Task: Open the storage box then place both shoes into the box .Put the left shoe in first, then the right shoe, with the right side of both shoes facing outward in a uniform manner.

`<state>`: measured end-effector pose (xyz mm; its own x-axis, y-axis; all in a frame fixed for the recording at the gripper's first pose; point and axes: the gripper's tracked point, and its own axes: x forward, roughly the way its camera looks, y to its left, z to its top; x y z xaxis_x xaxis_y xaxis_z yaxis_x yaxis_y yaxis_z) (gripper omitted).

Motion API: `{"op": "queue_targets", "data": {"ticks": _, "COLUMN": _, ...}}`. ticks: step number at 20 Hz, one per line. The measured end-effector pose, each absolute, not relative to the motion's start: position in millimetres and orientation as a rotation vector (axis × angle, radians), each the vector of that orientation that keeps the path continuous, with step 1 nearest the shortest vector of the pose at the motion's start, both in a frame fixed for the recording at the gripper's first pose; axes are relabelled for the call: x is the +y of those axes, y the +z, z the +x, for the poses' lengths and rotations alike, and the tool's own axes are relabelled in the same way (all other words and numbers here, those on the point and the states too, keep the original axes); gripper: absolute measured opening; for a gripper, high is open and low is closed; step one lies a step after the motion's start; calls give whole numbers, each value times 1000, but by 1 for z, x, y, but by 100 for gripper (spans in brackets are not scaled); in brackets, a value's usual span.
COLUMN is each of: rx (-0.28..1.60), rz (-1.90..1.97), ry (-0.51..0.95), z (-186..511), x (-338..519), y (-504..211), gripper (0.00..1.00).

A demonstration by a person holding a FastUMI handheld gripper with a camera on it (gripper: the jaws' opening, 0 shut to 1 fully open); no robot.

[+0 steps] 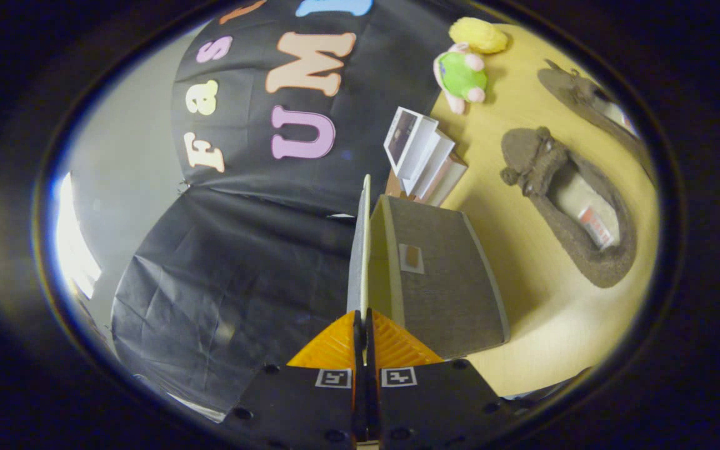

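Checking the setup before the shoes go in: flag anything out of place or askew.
Nothing damaged or spilled. The tongs are shut on the box lid, swung open from the grey storage box. Both shoes lie apart on the table, not yet boxed.

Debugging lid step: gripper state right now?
Gripper: shut on the storage box lid, both fingers pinching its thin edge, lid lifted off the box.
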<state>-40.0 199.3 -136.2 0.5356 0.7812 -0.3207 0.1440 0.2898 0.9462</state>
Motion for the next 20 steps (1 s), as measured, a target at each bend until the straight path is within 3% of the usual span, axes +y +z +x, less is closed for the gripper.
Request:
{"op": "queue_targets", "data": {"ticks": 10, "rx": 814, "rz": 1073, "ry": 720, "z": -30, "x": 286, "y": -23, "gripper": 5}}
{"op": "queue_targets", "data": {"ticks": 20, "rx": 789, "rz": 940, "ry": 897, "z": -49, "x": 415, "y": 4, "gripper": 5}}
